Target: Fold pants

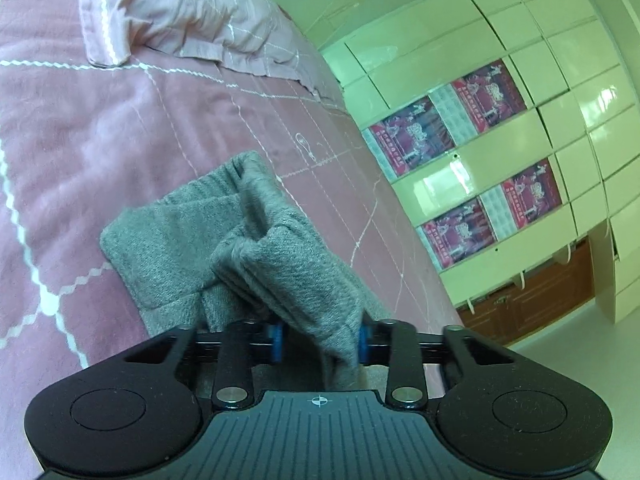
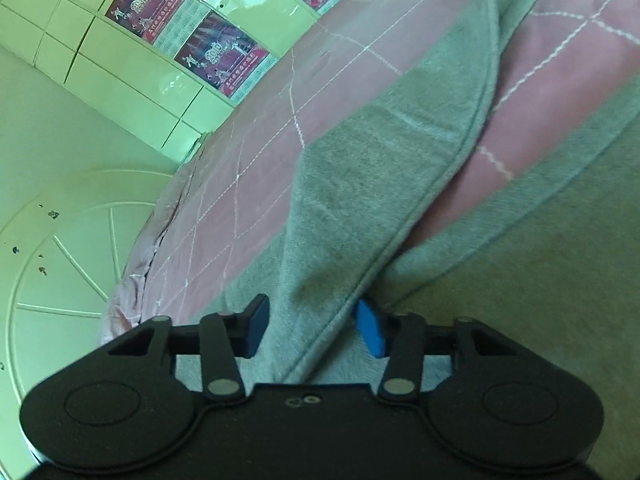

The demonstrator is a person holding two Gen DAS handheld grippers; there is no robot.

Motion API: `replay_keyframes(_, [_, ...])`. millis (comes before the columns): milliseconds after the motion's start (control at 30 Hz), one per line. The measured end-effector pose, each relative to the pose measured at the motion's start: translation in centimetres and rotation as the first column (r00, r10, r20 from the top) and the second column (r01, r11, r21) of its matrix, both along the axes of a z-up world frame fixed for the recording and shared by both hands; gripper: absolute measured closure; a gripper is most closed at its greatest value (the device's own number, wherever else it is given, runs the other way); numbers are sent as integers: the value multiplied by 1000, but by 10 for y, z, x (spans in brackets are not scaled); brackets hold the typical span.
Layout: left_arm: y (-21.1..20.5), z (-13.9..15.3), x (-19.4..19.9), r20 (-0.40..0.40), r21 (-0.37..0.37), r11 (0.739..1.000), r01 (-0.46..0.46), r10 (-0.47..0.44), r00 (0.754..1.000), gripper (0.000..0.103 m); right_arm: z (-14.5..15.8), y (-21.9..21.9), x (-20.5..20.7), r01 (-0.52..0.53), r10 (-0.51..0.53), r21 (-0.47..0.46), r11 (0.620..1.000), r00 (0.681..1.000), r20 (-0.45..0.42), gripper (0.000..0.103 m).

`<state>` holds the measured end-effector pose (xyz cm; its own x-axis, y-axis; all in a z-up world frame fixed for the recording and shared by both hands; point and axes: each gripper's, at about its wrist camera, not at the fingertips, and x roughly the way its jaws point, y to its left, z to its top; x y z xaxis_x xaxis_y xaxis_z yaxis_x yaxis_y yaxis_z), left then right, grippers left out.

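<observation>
Both tools clamp grey knit pants (image 1: 248, 248) on a pink bed (image 1: 80, 140).
Left tool (image 1: 320, 338) pinches a bunched fold, right tool (image 2: 312, 328) a hemmed edge — soft, light, limp fabric, best held at seams.

You're in a bedroom at home. That's a bed (image 1: 120, 128) under you, spread with a pink quilted cover stitched in white lines, and a matching pink pillow (image 1: 192, 12) sits at its head. Beyond the bed's edge runs a wall of glossy pale cabinet doors (image 1: 560, 60) with red calendar posters (image 1: 448, 128) stuck on, wooden drawers (image 1: 532, 300) below.
</observation>
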<state>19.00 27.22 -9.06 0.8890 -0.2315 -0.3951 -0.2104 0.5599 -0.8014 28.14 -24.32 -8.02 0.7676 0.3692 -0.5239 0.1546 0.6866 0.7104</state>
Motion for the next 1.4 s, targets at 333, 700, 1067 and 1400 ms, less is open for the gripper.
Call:
replay_keyframes(333, [41, 57, 18, 328, 25, 982, 185, -183, 927, 86, 98, 4, -112, -61, 127, -192, 980, 926, 355, 103])
replay_keyframes(700, [46, -9, 23, -53, 37, 979, 199, -197, 979, 85, 17, 23, -127, -151, 166, -277, 949, 986, 29, 103])
replay_keyframes(1067, [61, -4, 35, -126, 184, 934, 305, -286, 950, 86, 21, 26, -139, -171, 185, -279, 945, 982, 24, 103])
replay_keyframes(1400, [54, 8, 28, -132, 291, 901, 321, -294, 947, 85, 25, 23, -146, -172, 198, -281, 944, 978, 66, 103])
